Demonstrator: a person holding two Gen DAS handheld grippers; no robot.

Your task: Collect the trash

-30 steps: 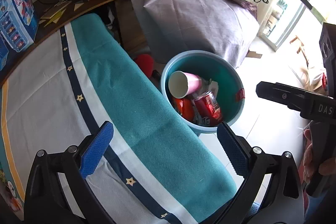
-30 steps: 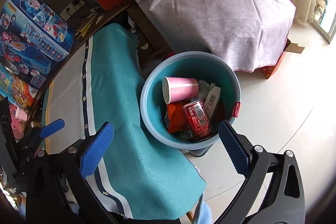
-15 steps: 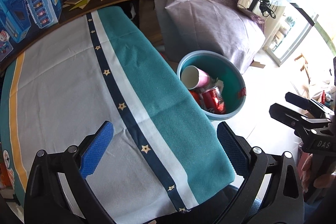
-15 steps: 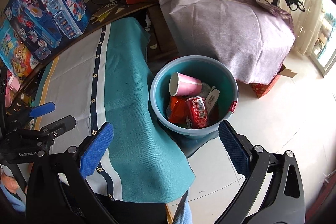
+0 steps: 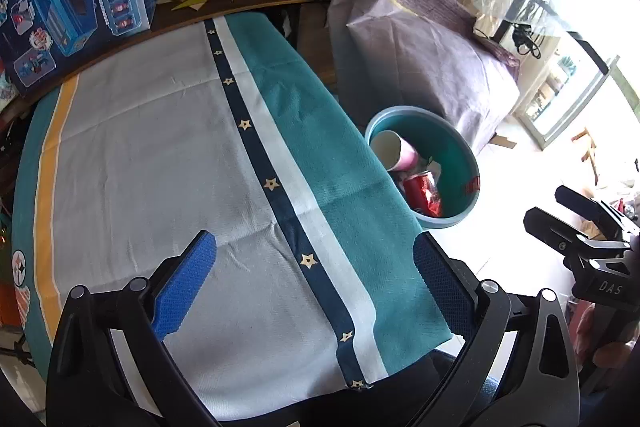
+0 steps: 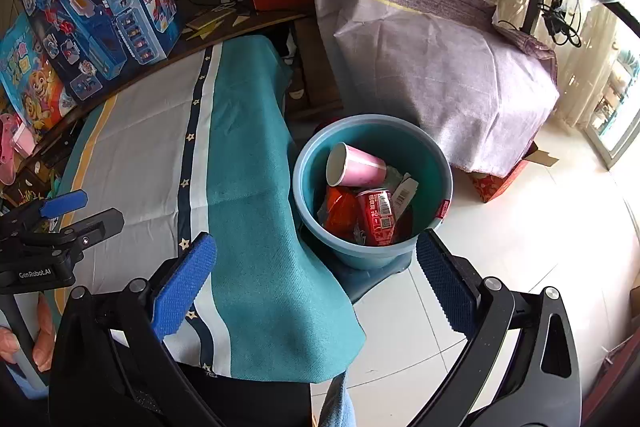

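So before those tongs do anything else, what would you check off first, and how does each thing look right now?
1. Left tongs empty and open: ok.
2. Right tongs empty and open: ok.
3. Blue bin upright on the floor beside the table: ok.
4. Trash inside the bin, namely pink cup, red can and orange wrapper: ok.
5. No trash on the tablecloth, in the part that shows: ok.
6. Trash elsewhere in the room, such as under the table: cannot tell.
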